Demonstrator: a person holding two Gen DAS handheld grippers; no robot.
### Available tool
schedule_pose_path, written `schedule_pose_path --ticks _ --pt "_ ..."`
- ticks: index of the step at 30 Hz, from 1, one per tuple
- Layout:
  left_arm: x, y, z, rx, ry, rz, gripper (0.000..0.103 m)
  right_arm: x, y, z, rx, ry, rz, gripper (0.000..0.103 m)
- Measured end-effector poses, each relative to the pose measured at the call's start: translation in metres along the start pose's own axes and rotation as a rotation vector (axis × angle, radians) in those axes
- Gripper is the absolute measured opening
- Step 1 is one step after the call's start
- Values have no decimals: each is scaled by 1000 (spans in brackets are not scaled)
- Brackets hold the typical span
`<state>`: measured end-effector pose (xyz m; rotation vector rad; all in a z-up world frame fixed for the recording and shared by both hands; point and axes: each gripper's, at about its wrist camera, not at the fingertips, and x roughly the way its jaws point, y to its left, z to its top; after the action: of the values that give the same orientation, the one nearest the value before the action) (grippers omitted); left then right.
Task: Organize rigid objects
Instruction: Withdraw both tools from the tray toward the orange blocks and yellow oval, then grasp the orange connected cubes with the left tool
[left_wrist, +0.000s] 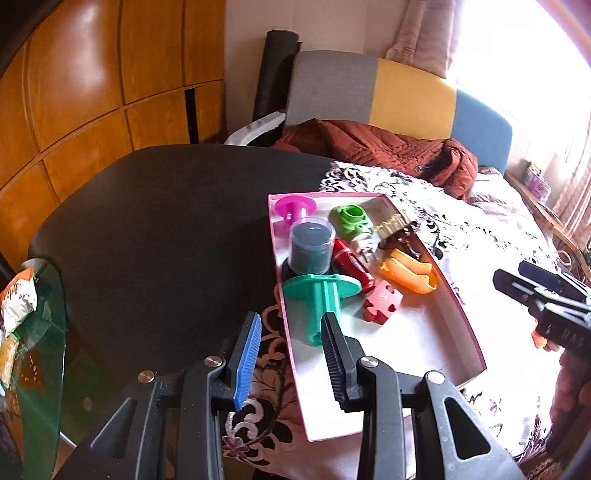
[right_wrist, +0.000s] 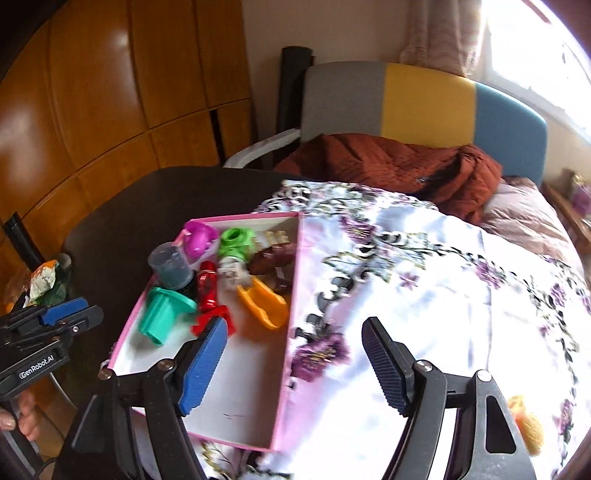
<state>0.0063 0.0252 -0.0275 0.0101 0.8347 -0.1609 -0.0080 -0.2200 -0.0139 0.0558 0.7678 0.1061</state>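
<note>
A pink-edged box (left_wrist: 458, 306) (right_wrist: 291, 314) lies on a floral cloth. In it are a teal spool (left_wrist: 321, 295) (right_wrist: 162, 314), a red puzzle piece (left_wrist: 382, 301) (right_wrist: 210, 317), an orange piece (left_wrist: 408, 275) (right_wrist: 264, 301), a red bottle (left_wrist: 351, 267) (right_wrist: 207, 286), a dark capped jar (left_wrist: 310, 245) (right_wrist: 171, 267), a magenta spool (left_wrist: 295, 208) (right_wrist: 197, 236), a green part (left_wrist: 349, 219) (right_wrist: 234, 242) and a brown object (left_wrist: 399, 236) (right_wrist: 273, 258). My left gripper (left_wrist: 291, 354) is open and empty over the box's near left edge. My right gripper (right_wrist: 295, 365) is open and empty over the box's right wall.
A black table (left_wrist: 166, 229) lies under the cloth (right_wrist: 424, 295). A rust-red quilted jacket (right_wrist: 388, 166) lies behind, before a grey, yellow and blue chair back (right_wrist: 424, 99). A glass side table with snack packets (left_wrist: 18, 299) stands at the left. An orange-yellow item (right_wrist: 528, 424) lies on the cloth.
</note>
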Motion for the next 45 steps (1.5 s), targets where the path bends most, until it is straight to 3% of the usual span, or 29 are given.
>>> schedule_pose_path --ticks 5,12,16,20,24,28,31,37,42,45 --pt "-1 -16 2 45 1 -30 33 -17 -58 -6 117 6 -91 81" --pt "1 -54 6 135 13 -105 33 -57 -173 -27 384 -21 -297 83" --pt "4 -89 2 194 50 -186 33 -81 -234 -50 559 -56 -456 84" --pt "7 -136 -7 302 82 -272 33 -94 -276 -78 776 -74 -513 84" --pt "13 -181 -15 394 111 -347 33 -100 -283 -83 824 -93 -536 84" --pt "21 -225 -19 471 142 -418 33 -96 -284 -84 841 -85 -498 84" --pt "25 -257 -23 529 158 -461 42 -95 -287 -87 856 -81 -486 84" --pt "38 -312 -31 642 187 -553 45 -93 -290 -89 873 -68 -474 85" --pt "51 -345 -35 702 213 -584 55 -90 -291 -89 878 -57 -470 85" --pt "57 -362 -35 740 201 -589 68 -89 -293 -90 887 -49 -465 86"
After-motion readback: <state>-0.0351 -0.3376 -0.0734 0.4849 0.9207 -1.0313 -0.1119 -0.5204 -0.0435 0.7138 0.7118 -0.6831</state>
